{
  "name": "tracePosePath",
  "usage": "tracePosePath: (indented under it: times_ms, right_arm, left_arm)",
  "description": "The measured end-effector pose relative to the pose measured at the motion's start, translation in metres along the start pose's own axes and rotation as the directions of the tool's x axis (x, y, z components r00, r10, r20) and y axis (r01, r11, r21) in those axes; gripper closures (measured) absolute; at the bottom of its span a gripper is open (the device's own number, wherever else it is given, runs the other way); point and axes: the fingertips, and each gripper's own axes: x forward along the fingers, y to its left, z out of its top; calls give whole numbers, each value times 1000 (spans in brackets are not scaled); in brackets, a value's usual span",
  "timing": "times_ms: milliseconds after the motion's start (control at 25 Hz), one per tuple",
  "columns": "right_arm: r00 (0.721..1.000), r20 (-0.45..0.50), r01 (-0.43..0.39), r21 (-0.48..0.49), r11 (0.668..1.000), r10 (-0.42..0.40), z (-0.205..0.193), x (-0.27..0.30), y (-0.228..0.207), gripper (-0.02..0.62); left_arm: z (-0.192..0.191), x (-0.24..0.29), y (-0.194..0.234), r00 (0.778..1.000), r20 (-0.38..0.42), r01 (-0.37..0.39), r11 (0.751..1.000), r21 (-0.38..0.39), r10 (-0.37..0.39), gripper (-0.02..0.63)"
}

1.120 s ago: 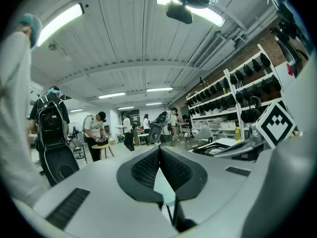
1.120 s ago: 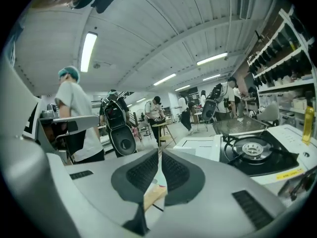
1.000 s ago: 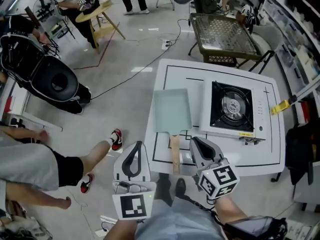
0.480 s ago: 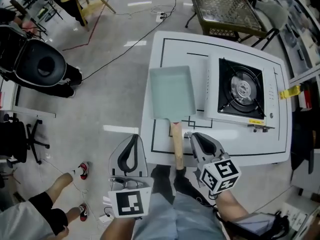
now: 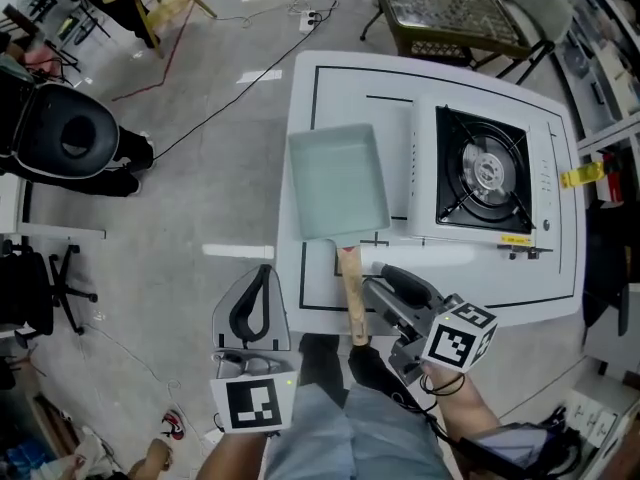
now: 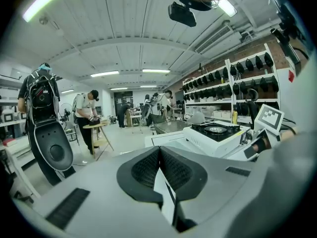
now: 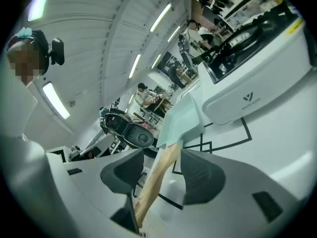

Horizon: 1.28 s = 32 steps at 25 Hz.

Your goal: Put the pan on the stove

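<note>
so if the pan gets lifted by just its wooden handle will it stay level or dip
Probably nose-heavy: the pan is a wide rectangular tray off one long wooden handle, so its far end may dip. It looks rigid, unlikely to flex. The smooth rounded handle could twist in a loose grip.

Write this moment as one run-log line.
pan: on table, beside stove | right gripper: just opened, handle between jaws | left gripper: shut, empty
</note>
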Motion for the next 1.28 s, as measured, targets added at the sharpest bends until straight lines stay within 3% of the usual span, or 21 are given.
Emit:
tracePosePath:
  times_ms: [400,840,1280]
  right_arm:
    - [996,-89,-18,67,998,24,-12,21,-9,374]
    - [976,-210,-28,139,990,57,-25,54,-10,371]
    - [963,-250,-48,217,975,103,-29,72,-12,371]
  left_arm:
    - [-8,24,10,1000,-26,16,1000,-2,-16,588]
    - [-15,37,43,998,-54,-21,1000,-19,20,588]
    - [-24,41,63,996,-67,-63,997,-32,61,588]
